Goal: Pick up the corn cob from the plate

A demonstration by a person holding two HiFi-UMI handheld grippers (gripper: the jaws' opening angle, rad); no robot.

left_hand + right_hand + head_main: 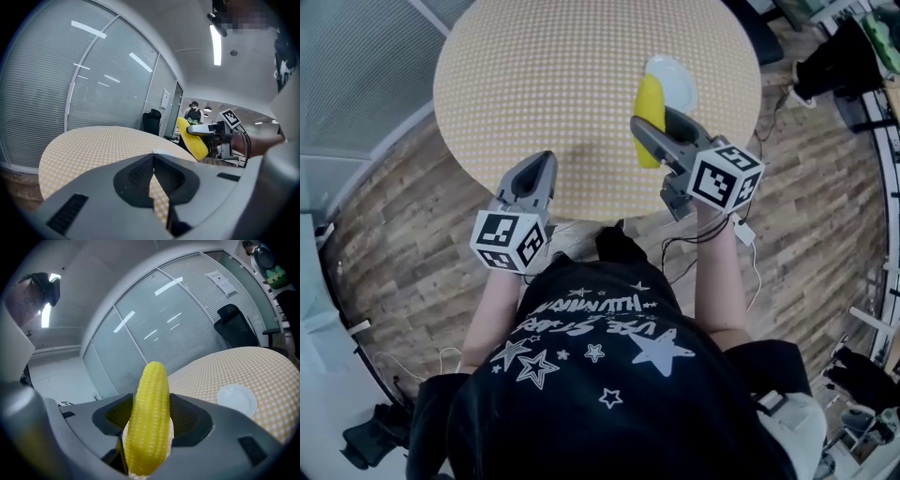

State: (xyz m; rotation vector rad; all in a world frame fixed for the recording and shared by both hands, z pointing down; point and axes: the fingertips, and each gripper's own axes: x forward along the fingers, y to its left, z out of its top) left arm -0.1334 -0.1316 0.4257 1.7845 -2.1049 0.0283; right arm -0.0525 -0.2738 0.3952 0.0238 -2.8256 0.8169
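Two hand-held grippers are showing over the round worktop covered in yellow-and-white checked cloth [544, 84], and only one of them is doing any work. My right hand-held gripper [654, 120], right of centre in the head view, is clamping the yellow ribbed corn cob [648, 117] across its middle, with the jaws closed in against both of its sides. In the right gripper view the cob is standing between the jaw pads at frame centre, its rounded tip pointing up and away from the camera. I am judging that a grip around the thick middle, rather than at one end, is what is stopping it from pivoting.

In that same view the small round white plate [236, 400] is lying bare at the right of the frame, apart from the cob. In the left gripper view the cob is hanging in the air above the worktop's far edge. So I am reading the pick as done, with the cob lifted clear of the plate.

My left hand-held gripper [540, 161], lower left of centre in the head view, is hovering over the worktop's near edge. Its jaw tips are pressing together with nothing between them. I am parking it there, I think, so that it is not crowding the working side.
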